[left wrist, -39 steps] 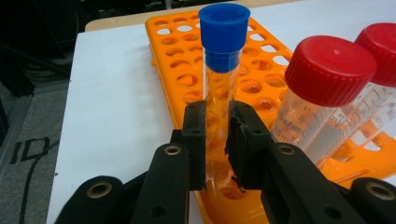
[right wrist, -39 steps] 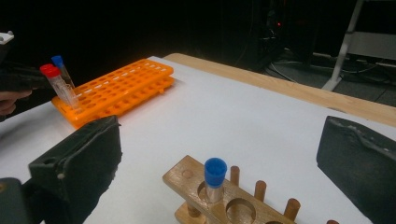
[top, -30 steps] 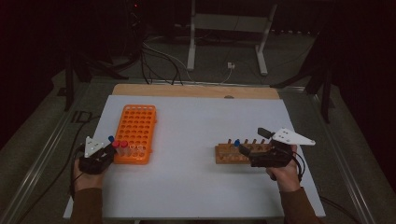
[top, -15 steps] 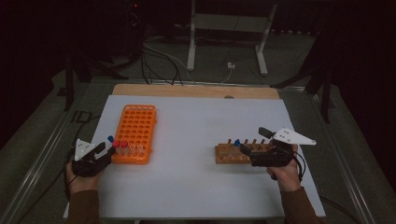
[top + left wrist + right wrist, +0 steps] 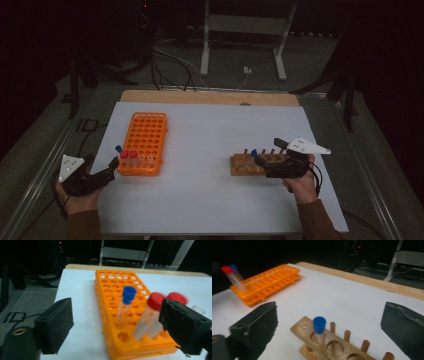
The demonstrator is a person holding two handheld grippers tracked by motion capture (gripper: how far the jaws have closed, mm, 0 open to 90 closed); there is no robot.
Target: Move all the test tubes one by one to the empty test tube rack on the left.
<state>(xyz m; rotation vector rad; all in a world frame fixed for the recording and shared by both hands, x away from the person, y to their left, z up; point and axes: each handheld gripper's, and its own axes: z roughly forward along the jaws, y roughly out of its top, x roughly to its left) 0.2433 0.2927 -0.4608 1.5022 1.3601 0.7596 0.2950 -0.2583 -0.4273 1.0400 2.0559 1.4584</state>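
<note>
An orange tube rack [image 5: 145, 135] lies at the table's left. A blue-capped tube [image 5: 127, 302] and two red-capped tubes [image 5: 150, 312] stand in its near row. My left gripper [image 5: 111, 166] hovers just off the rack's near left corner. Its jaws have just been opening and stand wide, with the blue-capped tube ahead between them, untouched. At the right, a wooden rack [image 5: 250, 164] holds one blue-capped tube [image 5: 319, 327]. My right gripper [image 5: 329, 327] is open around that tube. Its jaws have just closed a little without touching it.
The white tabletop [image 5: 210, 130] stretches between the two racks. A wooden strip [image 5: 210, 97] runs along the far edge. Beyond it are cables and a metal stand [image 5: 240, 45] on the dark floor. The orange rack [image 5: 267, 282] lies far left in the right gripper view.
My left gripper has drawn back from the orange rack toward the near left and opened, leaving the blue-capped tube standing in the rack. The right hand has stayed put.
</note>
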